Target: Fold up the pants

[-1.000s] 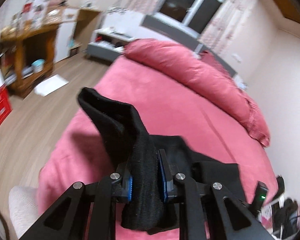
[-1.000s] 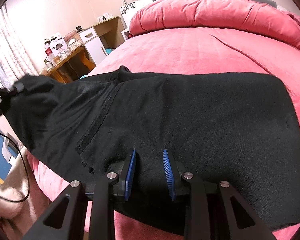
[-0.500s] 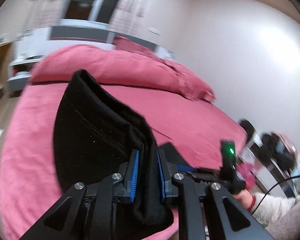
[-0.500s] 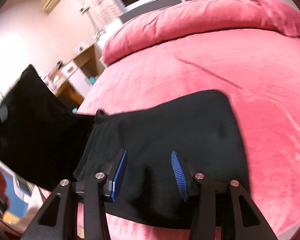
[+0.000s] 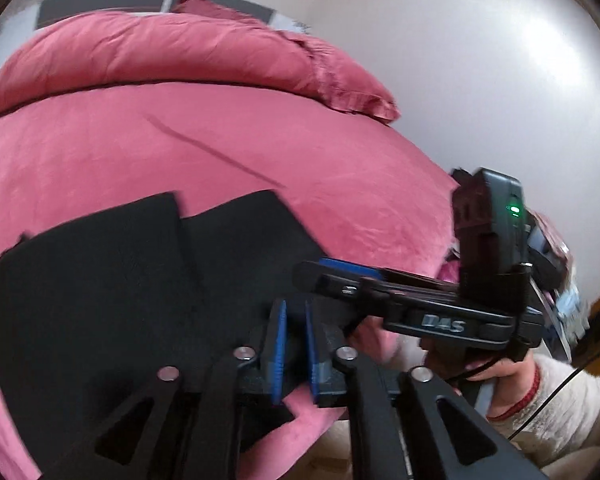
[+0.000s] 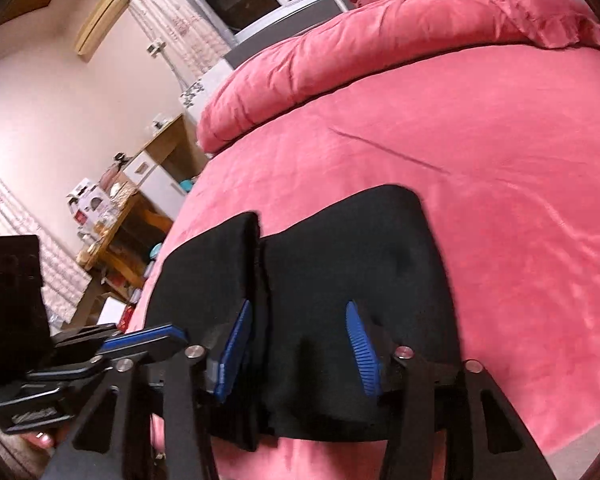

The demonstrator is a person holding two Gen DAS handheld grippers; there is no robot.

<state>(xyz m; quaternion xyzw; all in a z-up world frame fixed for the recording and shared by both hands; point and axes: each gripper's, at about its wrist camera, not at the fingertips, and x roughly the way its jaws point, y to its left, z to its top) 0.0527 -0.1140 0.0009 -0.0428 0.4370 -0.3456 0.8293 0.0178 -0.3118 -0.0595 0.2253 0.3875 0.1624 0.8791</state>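
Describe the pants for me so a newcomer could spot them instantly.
Start at the wide pink bed with the rolled pink duvet at its head. Near its foot edge lie the black fabric pants, folded flat: the only dark thing on the pink cover.

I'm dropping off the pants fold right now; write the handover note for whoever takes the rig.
Left tongs: nearly shut at the near edge of the black fabric pants; I cannot tell whether cloth is pinched.
Right tongs: opening, pads astride the pants, not gripping.
Pants lie flat on the pink velvety bedspread; their left part appears doubled over.
Left to do: probably free both tongs, fold again, square the edges.
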